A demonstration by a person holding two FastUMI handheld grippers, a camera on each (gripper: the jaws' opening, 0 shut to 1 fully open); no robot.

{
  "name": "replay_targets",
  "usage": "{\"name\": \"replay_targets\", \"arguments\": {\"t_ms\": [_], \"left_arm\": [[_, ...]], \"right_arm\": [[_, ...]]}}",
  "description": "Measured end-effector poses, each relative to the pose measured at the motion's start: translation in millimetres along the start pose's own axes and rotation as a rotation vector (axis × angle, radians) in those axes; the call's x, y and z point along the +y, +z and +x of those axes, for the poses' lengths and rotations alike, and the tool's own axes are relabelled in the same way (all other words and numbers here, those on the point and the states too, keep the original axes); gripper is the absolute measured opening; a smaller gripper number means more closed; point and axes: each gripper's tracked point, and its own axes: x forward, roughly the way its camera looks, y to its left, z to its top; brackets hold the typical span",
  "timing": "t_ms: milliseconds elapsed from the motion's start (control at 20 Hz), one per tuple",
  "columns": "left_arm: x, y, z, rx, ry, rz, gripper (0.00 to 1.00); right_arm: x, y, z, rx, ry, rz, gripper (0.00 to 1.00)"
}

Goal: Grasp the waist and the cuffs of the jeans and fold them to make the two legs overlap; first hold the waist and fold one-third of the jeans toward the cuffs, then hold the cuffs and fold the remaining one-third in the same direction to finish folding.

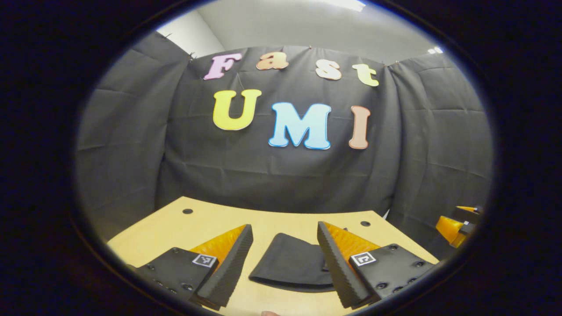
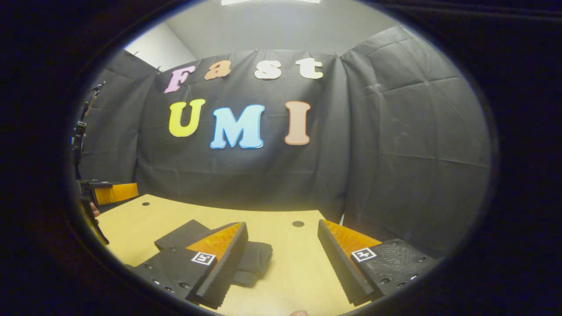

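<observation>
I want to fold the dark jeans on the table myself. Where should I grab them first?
Probably the nearest edge of the jeans, coming from above and in front: they lie flat on the wooden table, between the open left gripper fingers. The open right gripper could take the rumpled end.

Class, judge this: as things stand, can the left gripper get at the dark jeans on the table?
Probably yes. The left gripper is open, the jeans lie flat on the table between its fingers, and nothing stands between.
</observation>
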Motion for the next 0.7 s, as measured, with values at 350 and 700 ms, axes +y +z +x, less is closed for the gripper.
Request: {"name": "replay_targets", "arguments": {"t_ms": [350, 700], "left_arm": [[18, 22, -11, -0.056, 0.034, 0.073, 0.90], [3, 38, -22, -0.081, 0.045, 0.026, 0.94]], "right_arm": [[-10, 1, -7, -0.022, -0.043, 0.026, 0.96], [-19, 6, -7, -0.065, -0.015, -0.014, 0.93]]}}
